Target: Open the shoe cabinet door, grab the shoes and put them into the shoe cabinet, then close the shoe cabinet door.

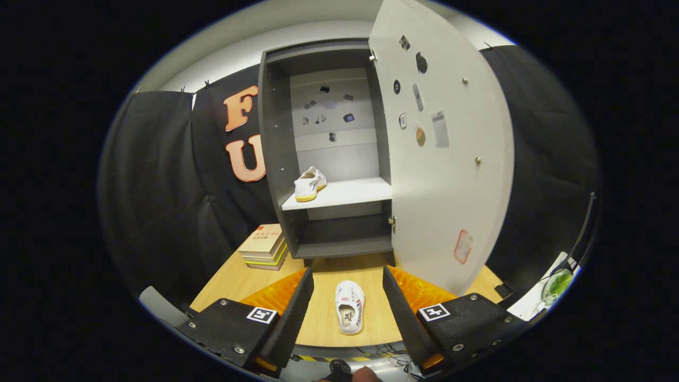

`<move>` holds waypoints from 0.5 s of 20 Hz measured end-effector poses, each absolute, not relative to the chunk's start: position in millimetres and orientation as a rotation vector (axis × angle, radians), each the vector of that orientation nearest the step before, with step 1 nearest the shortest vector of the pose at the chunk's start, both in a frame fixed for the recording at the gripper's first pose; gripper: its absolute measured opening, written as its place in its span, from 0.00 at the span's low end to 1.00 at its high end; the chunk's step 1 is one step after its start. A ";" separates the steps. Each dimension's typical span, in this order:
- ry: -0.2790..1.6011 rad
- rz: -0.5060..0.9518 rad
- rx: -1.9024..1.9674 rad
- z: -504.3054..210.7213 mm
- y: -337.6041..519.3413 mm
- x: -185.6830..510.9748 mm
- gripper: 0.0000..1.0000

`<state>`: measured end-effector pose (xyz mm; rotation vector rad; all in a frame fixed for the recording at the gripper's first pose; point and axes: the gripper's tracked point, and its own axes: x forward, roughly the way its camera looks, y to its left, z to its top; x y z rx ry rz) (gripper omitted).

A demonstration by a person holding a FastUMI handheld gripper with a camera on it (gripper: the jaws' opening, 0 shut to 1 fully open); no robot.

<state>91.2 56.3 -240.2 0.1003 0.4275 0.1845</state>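
Observation:
A grey shoe cabinet (pixel 276 138) stands on the wooden table (pixel 228 276) with its white door (pixel 451 159) swung wide open to the right. One white shoe with a yellow sole (pixel 310 184) rests on the left part of the cabinet's white shelf (pixel 355 192). A second white shoe (pixel 350 306) lies on the table, toe pointing at the cabinet, between my two fingers and below them. My gripper (pixel 347 281) is open, held back from the cabinet, with nothing between its fingers but air above that shoe.
A stack of books (pixel 264 246) sits on the table just left of the cabinet's base. The open door overhangs the table's right side. Papers and a green object (pixel 554 284) lie off the table at the right. Black cloth walls stand behind.

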 end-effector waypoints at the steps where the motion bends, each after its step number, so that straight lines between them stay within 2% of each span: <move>1: 0.448 0.200 0.122 -255.1 65.0 93.7 0.82; 10: 0.660 0.227 0.199 -408.1 111.9 121.9 0.82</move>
